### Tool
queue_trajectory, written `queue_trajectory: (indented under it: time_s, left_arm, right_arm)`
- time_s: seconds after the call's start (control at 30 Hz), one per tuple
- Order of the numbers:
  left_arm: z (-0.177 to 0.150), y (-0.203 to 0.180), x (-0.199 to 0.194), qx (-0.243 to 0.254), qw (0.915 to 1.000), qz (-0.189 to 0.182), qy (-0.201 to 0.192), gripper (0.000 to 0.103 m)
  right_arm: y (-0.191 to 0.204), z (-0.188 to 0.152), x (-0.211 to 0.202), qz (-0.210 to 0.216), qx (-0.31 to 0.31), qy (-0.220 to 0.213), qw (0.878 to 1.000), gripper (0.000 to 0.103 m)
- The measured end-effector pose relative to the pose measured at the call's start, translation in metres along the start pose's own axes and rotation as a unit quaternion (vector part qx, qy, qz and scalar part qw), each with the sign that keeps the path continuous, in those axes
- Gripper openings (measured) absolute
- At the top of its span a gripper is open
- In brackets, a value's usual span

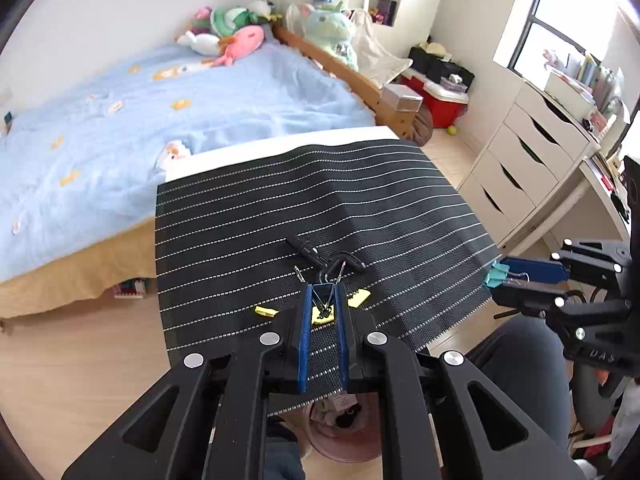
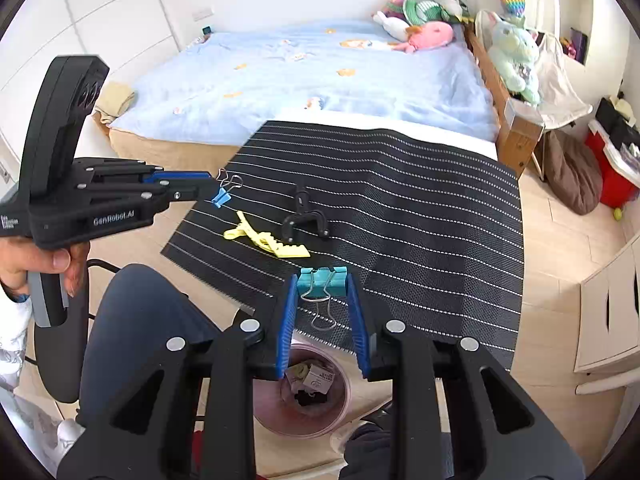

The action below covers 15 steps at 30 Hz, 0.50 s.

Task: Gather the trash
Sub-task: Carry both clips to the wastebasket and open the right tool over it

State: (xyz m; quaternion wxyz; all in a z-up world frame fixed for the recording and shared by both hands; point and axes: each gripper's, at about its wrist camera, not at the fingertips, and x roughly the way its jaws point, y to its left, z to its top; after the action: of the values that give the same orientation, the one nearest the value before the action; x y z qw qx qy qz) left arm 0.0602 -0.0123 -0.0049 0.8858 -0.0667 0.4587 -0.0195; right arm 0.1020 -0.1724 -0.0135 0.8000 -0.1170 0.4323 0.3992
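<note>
The left gripper [image 1: 324, 300] jaws are clamped on a blue binder clip [image 2: 221, 197]; the right gripper [image 2: 323, 280] jaws are clamped on a teal binder clip [image 2: 323, 279] above the tabletop [image 2: 420, 216].

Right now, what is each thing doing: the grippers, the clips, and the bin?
Left gripper: shut on the blue binder clip, lifted off the mat.
Right gripper: shut on the teal binder clip.
Yellow clip: lying flat on the striped mat.
Pink bin: open, trash inside.
</note>
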Motion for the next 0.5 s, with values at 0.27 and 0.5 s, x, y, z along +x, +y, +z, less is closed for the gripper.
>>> queue_trajectory:
  time_s: [0.27, 0.5]
  left_arm:
    - [-0.024, -0.015, -0.039, 0.018, 0.9989, -0.012, -0.041, 0.011]
    - [-0.050, -0.026, -0.056, 0.022, 0.9980, -0.026, -0.052, 0.011]
  right_arm:
    - [0.020, -0.009, -0.031, 0.010, -0.020, -0.017, 1.000, 0.025]
    - [0.033, -0.026, -0.041, 0.023, -0.027, -0.011, 0.999, 0.025]
